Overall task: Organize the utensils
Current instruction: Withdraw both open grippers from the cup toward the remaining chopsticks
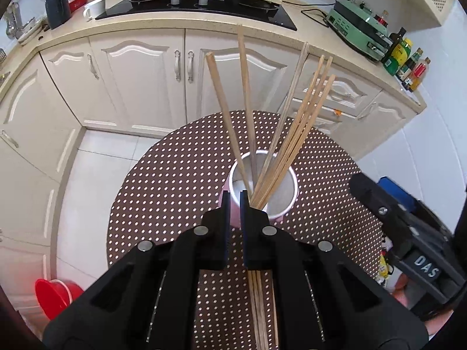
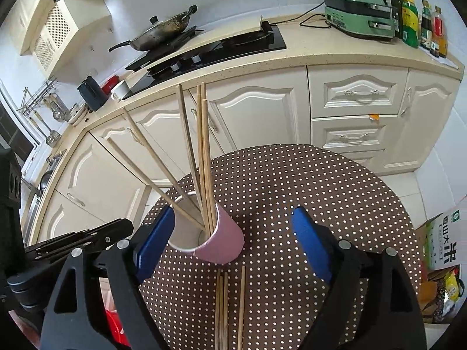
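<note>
My left gripper (image 1: 233, 197) pinches the pink cup (image 1: 264, 188) rim, my right gripper (image 2: 238, 233) is wide open, so I'd grab the light, stiff, slippery chopsticks (image 2: 230, 300) at the bottom by their middles.

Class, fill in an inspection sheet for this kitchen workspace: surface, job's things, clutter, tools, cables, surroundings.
Surface: round dotted table.
Job's things: pink cup holding chopsticks; loose chopsticks flat on the table.
Clutter: nothing seen on the table.
Tools: left tool shut at the cup's rim; right tool open, cup between its pads, untouched.
Cables: black cord to the green appliance.
Surroundings: stove, wok, bottles, cream cabinets.
</note>
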`<action>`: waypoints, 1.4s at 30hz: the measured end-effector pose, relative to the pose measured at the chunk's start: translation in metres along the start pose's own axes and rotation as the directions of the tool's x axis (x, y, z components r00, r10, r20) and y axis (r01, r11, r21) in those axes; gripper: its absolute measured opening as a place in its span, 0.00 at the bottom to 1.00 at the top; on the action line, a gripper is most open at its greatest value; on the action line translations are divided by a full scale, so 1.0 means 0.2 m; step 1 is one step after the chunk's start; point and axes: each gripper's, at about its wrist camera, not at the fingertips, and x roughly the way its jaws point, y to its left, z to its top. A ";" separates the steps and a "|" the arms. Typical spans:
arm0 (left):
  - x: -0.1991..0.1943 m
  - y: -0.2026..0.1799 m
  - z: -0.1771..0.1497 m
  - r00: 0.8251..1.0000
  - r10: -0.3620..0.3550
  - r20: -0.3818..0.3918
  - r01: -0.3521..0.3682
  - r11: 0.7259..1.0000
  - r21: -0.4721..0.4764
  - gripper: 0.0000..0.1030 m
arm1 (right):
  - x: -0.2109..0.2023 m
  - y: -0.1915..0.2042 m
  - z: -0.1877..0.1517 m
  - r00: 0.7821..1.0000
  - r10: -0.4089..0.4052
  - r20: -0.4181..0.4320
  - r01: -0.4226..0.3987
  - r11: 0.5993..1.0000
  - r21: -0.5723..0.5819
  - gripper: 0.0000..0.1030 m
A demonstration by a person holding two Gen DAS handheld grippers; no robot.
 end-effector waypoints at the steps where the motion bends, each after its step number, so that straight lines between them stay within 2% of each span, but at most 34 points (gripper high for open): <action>1: -0.01 0.00 -0.01 1.000 0.004 -0.002 -0.004 1.000 0.001 0.07 | -0.02 0.00 -0.01 1.000 -0.002 0.004 0.002 1.000 -0.007 0.84; 4: -0.04 0.00 -0.05 1.000 0.013 -0.002 -0.013 1.000 0.005 0.07 | -0.06 0.02 -0.04 1.000 -0.002 0.014 0.003 1.000 -0.027 0.87; 5: -0.05 0.00 -0.07 1.000 0.017 0.001 -0.017 1.000 0.005 0.11 | -0.07 0.02 -0.05 1.000 -0.002 0.011 0.002 0.999 -0.035 0.87; 6: -0.07 0.01 -0.08 1.000 0.017 0.007 -0.017 1.000 0.004 0.26 | -0.08 0.03 -0.06 1.000 -0.004 0.010 0.005 0.999 -0.041 0.87; 7: -0.08 0.01 -0.09 1.000 0.015 0.017 -0.015 1.000 0.002 0.56 | -0.09 0.03 -0.07 1.000 -0.008 0.010 0.008 0.999 -0.046 0.87; 8: -0.11 0.01 -0.11 0.999 0.011 0.041 -0.011 1.000 -0.001 0.64 | -0.10 0.04 -0.08 1.000 -0.009 0.010 0.010 0.999 -0.050 0.87; 10: -0.17 0.01 -0.14 0.995 0.013 0.103 -0.014 1.000 0.002 0.65 | -0.13 0.04 -0.10 1.000 -0.009 0.010 0.009 0.998 -0.055 0.87; 19: -0.25 -0.02 -0.25 0.994 -0.007 0.111 0.006 1.000 0.006 0.65 | -0.22 0.03 -0.19 1.000 -0.010 0.014 0.011 0.998 -0.066 0.87; 29: -0.26 -0.03 -0.40 0.997 0.012 0.076 -0.013 1.000 0.011 0.65 | -0.24 0.01 -0.29 0.999 -0.021 -0.024 0.020 0.998 -0.055 0.87; 42: -0.17 0.01 -0.56 0.999 0.035 0.008 -0.035 0.999 -0.003 0.66 | -0.16 -0.04 -0.46 0.991 -0.056 -0.117 0.053 0.998 -0.028 0.87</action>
